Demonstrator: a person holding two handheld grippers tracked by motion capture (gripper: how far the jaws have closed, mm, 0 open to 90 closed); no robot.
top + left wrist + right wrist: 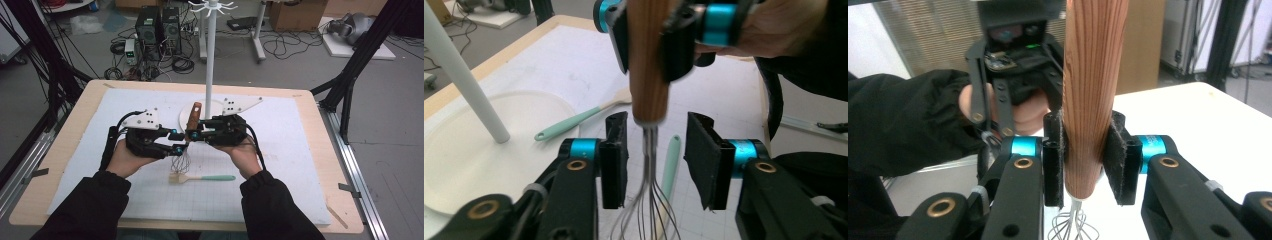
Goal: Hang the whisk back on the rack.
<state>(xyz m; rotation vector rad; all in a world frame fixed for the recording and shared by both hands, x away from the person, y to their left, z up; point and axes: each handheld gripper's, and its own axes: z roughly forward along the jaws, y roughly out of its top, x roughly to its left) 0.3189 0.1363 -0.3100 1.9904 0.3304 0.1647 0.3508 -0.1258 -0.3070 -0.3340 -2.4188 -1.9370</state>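
Right hand-held gripper [1087, 165] around grained wooden whisk handle [1091, 75]

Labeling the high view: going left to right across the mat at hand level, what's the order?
Left tongs → whisk, upright, its wooden handle clamped by the right tongs → person's right hand. The spatula lies nearer, below these.

Just beyond our right claw [191, 134] stand the white pole [210, 60] and its round base [186, 118]; below our left claw [181, 142], the spatula [202, 178] lies on open desk [295, 165].
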